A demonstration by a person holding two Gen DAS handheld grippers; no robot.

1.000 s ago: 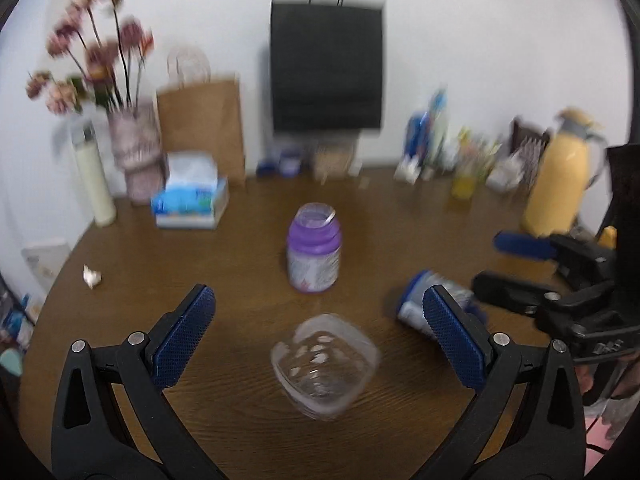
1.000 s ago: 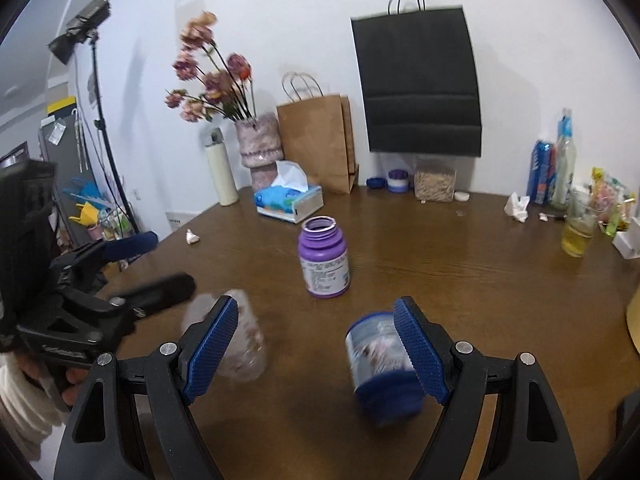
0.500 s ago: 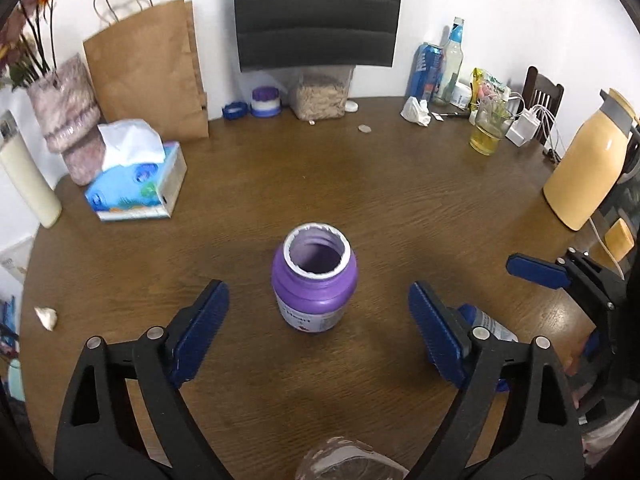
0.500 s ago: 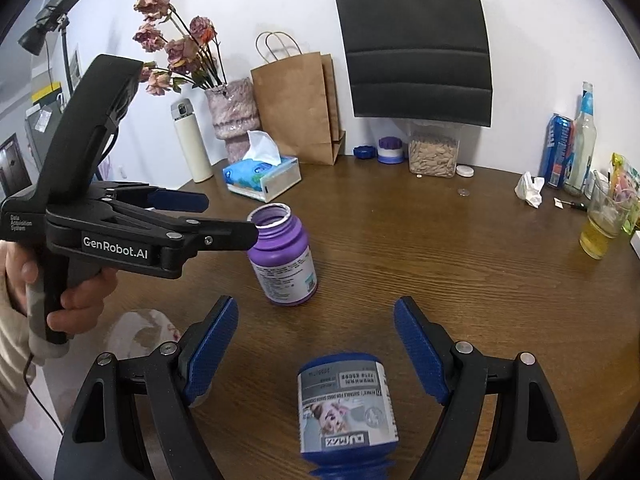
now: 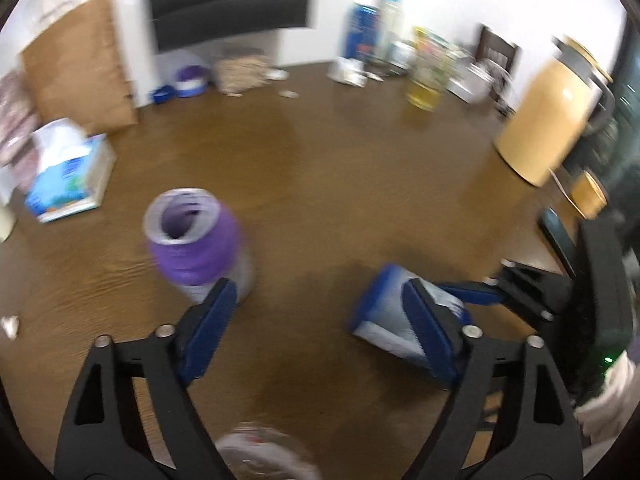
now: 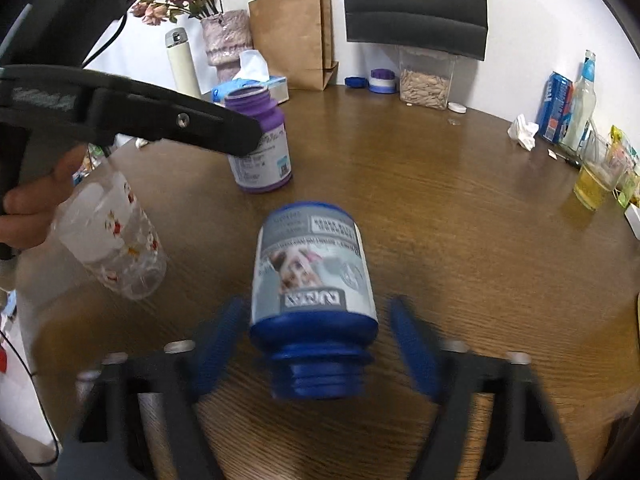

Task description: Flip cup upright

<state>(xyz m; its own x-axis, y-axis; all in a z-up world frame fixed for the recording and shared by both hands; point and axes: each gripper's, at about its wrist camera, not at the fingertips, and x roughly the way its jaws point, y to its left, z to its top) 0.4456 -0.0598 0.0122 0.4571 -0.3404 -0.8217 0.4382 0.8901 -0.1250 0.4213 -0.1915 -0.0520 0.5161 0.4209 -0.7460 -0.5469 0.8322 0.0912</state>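
A clear glass cup point(image 6: 112, 240) with small red flowers lies tilted on its side near the table's left edge; only its blurred top point(image 5: 264, 456) shows in the left wrist view. My left gripper point(image 5: 316, 328) is open above the table, between the purple jar point(image 5: 192, 240) and the blue jar point(image 5: 392, 320), holding nothing. One of its black fingers point(image 6: 180, 120) hangs over the cup. The blue jar point(image 6: 316, 264) lies on its side, mouth toward the right wrist camera. My right gripper point(image 6: 316, 344) is open, its blurred fingers either side of the jar's neck.
The purple jar point(image 6: 260, 144) stands upright and uncapped behind the blue one. At the back are a tissue box point(image 6: 256, 84), paper bags, a vase and a white flask. A yellow jug point(image 5: 548, 120) and a glass of yellow drink point(image 6: 596, 180) stand to the right.
The left wrist view has swung right, so the blue jar now sits by its right finger. My right gripper has pushed forward until the blue jar's neck lies between its fingers. Both views are motion-blurred.
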